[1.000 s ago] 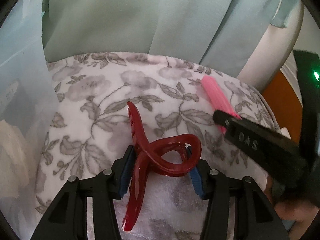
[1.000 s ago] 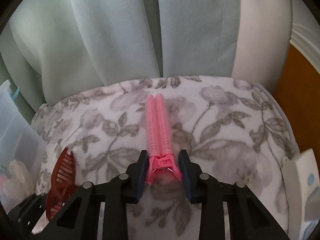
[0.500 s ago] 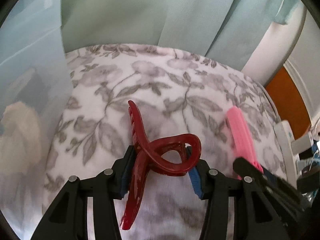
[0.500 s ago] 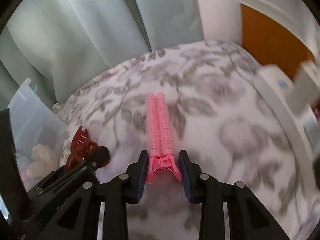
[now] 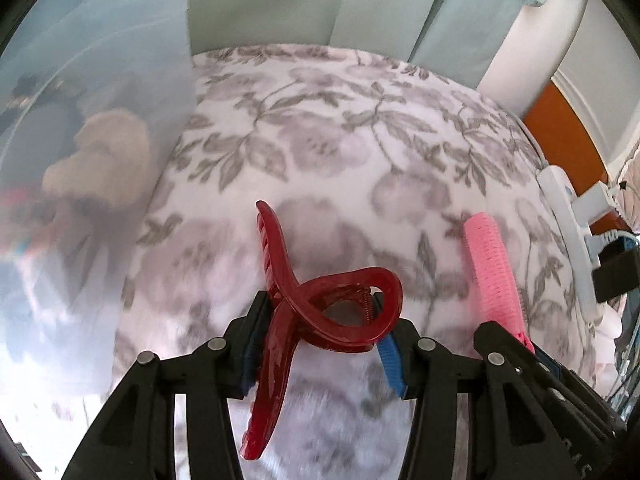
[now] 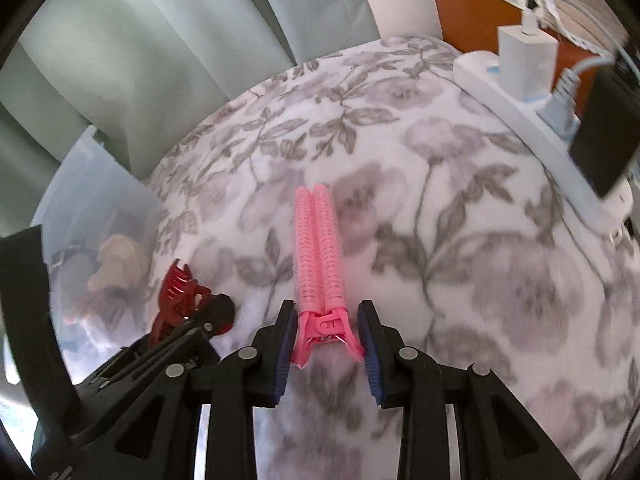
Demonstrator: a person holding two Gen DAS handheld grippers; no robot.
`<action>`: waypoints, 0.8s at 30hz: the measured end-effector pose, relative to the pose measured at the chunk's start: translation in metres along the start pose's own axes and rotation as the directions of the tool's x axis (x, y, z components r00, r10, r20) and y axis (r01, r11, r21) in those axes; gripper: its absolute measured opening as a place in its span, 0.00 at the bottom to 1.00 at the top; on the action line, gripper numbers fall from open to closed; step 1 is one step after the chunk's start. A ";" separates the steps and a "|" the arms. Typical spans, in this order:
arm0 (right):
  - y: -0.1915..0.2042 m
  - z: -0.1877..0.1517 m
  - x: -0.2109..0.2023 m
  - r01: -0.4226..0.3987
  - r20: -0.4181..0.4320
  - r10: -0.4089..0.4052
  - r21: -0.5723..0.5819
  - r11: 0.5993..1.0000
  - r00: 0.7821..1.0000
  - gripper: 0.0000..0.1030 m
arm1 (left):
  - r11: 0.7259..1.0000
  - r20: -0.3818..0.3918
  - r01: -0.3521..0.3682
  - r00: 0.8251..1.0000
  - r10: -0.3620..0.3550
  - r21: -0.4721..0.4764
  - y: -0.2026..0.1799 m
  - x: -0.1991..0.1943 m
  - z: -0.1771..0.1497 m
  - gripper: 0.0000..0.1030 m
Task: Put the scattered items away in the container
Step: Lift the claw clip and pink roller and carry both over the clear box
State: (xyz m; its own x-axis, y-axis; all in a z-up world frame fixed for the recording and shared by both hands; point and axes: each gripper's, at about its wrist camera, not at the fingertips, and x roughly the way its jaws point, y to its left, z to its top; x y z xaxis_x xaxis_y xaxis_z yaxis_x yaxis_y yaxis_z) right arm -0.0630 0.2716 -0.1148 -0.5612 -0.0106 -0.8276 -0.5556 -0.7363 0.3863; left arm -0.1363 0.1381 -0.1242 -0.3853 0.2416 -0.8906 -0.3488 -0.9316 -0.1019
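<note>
My left gripper is shut on a dark red claw hair clip and holds it above the floral blanket. My right gripper is shut on the hinge end of a pink hair roller clip, which points forward. The roller clip also shows at the right of the left wrist view, and the red clip shows at the left of the right wrist view. A clear plastic container with a beige item inside stands at the left; it also shows in the right wrist view.
A white power strip with a white charger and black plug lies along the blanket's right edge. Pale green curtains hang behind. An orange surface shows at the far right.
Both grippers have lifted and swung left with their clips. The container now fills more of the left of both views, and the power strip has come into view at the right.
</note>
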 end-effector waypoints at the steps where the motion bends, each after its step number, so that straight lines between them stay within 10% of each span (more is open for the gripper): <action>1: 0.001 -0.003 -0.003 -0.004 -0.002 0.004 0.003 1.000 1.000 0.33 | 1.000 -0.006 -0.001 1.000 0.001 -0.002 0.001 -0.002 -0.003 0.50; 11: 0.013 -0.021 -0.039 -0.043 0.010 0.043 0.024 0.999 0.999 0.33 | 0.999 -0.077 0.017 0.997 -0.020 -0.049 0.011 -0.023 -0.024 0.50; 24: 0.033 -0.020 -0.093 -0.082 0.104 0.083 -0.010 0.997 0.991 0.33 | 0.998 0.036 0.049 0.998 -0.048 -0.041 0.014 -0.086 -0.021 0.50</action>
State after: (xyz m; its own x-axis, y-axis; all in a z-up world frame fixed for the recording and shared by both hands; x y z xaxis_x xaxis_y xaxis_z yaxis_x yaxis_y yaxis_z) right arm -0.0169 0.2344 -0.0336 -0.6659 -0.0012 -0.7460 -0.5016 -0.7396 0.4489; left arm -0.0902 0.0982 -0.0580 -0.3984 0.2954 -0.8683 -0.3318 -0.9290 -0.1639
